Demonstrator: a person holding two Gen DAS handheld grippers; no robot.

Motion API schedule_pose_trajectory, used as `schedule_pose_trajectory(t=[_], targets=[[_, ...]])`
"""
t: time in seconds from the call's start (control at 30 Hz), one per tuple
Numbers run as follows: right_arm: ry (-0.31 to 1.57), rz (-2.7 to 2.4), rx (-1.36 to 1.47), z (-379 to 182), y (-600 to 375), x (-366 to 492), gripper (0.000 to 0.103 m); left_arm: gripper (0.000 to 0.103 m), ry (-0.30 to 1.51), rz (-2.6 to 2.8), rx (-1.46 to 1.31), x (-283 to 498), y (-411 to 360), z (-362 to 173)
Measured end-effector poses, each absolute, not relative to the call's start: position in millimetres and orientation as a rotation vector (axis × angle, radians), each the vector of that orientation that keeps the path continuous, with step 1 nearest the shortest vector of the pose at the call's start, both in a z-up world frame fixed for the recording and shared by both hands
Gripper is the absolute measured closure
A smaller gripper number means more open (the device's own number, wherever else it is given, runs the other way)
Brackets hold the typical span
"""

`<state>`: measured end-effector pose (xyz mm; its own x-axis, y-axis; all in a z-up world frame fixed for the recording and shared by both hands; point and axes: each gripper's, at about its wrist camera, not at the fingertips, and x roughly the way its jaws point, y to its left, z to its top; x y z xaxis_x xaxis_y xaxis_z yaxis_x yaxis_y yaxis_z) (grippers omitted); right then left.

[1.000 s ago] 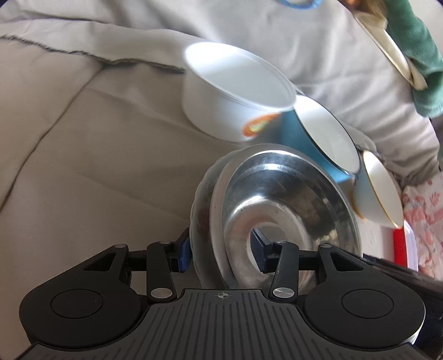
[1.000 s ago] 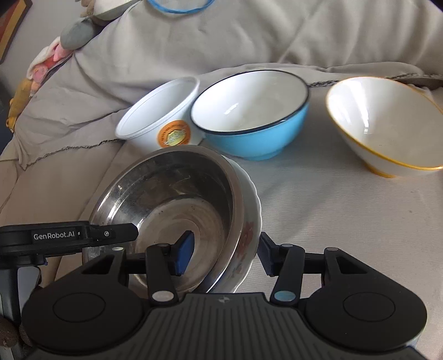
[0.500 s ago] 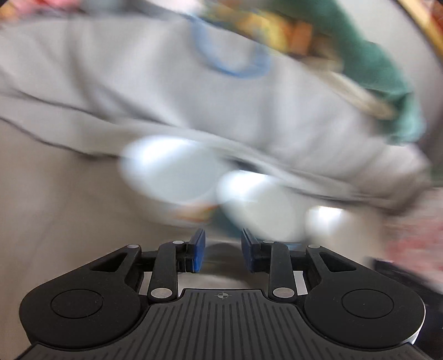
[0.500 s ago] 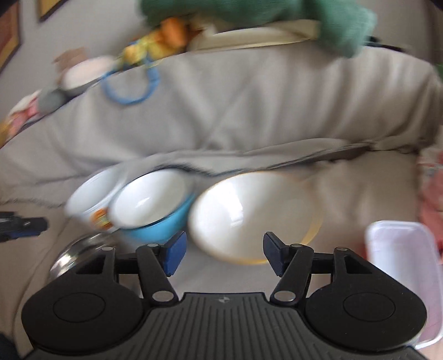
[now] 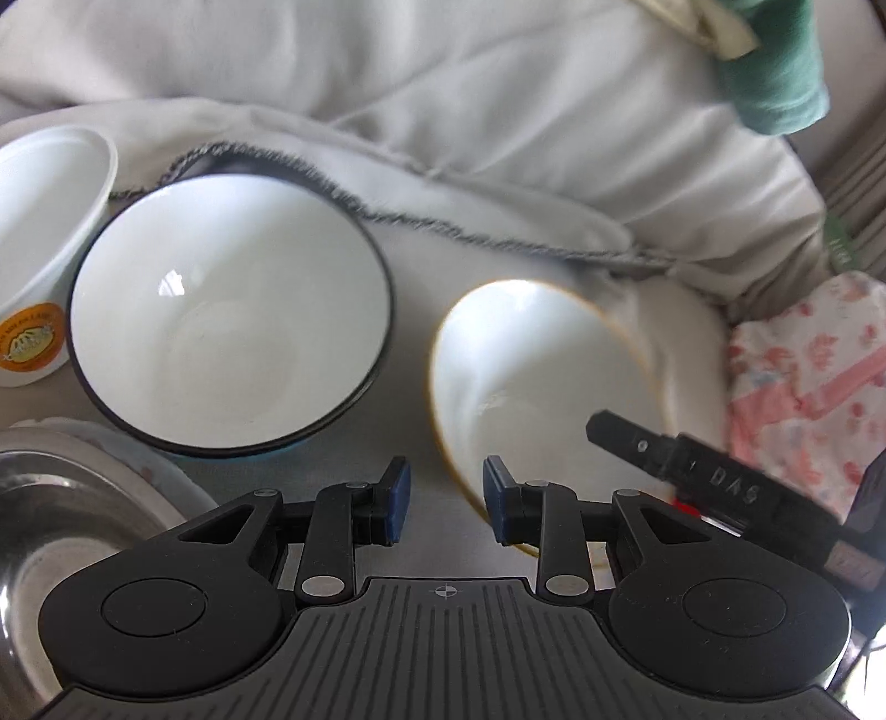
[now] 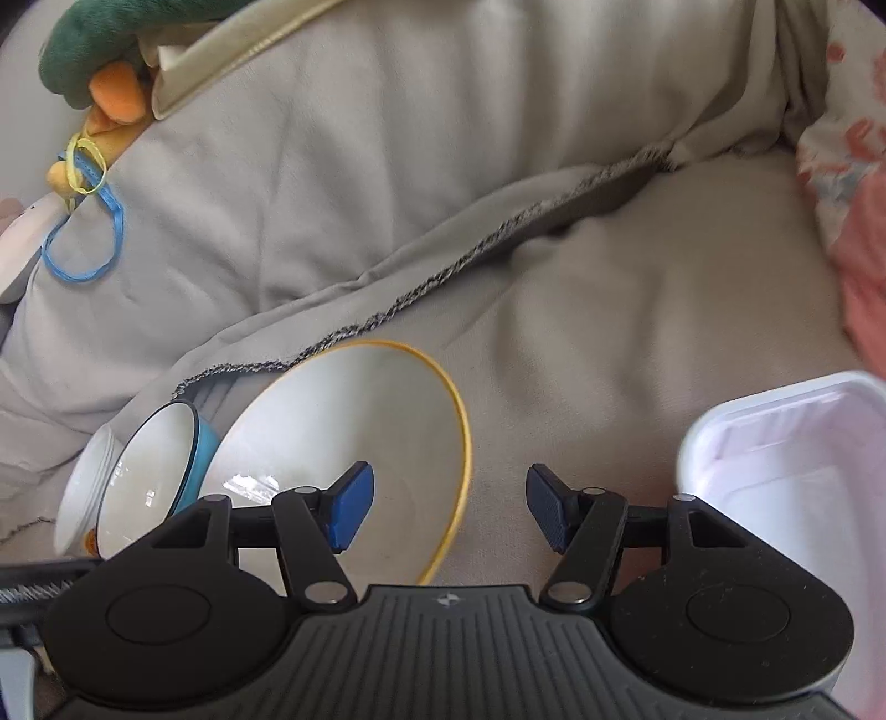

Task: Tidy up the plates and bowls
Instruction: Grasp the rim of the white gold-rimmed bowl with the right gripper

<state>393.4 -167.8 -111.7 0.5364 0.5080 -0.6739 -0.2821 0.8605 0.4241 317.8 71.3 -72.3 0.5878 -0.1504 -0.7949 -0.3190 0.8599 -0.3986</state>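
Note:
A white bowl with a yellow rim sits on the grey cloth. My left gripper is open and empty, its jaws astride the bowl's near left rim. My right gripper is open and empty, its left finger over the bowl's inside and its right finger outside the rim. Left of it stand a blue bowl with a dark rim and a white cup with an orange label. A steel bowl on a plate lies at the lower left.
A white plastic container stands at the right. A pink flowered cloth lies at the right edge. Grey cushions rise behind the bowls, with a green plush toy and a blue ring on top.
Both grippers have let go of the steel bowl and plate and moved right to the yellow-rimmed bowl. The steel bowl now lies at the lower left of the left wrist view.

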Motion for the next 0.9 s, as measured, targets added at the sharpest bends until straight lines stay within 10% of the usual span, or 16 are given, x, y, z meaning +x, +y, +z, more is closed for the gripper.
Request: schedule_pose_trajectory(t=[0.17,0.9], targets=[[0.928,0.556,0.296,-121,-153,403,0.058,0.077,0.974,0.036,-0.66,323,73,-86],[0.986,0.668,0.178,-117,-161,305,0.06,0.079,1.025,0.046,-0.517,235,64,-72]])
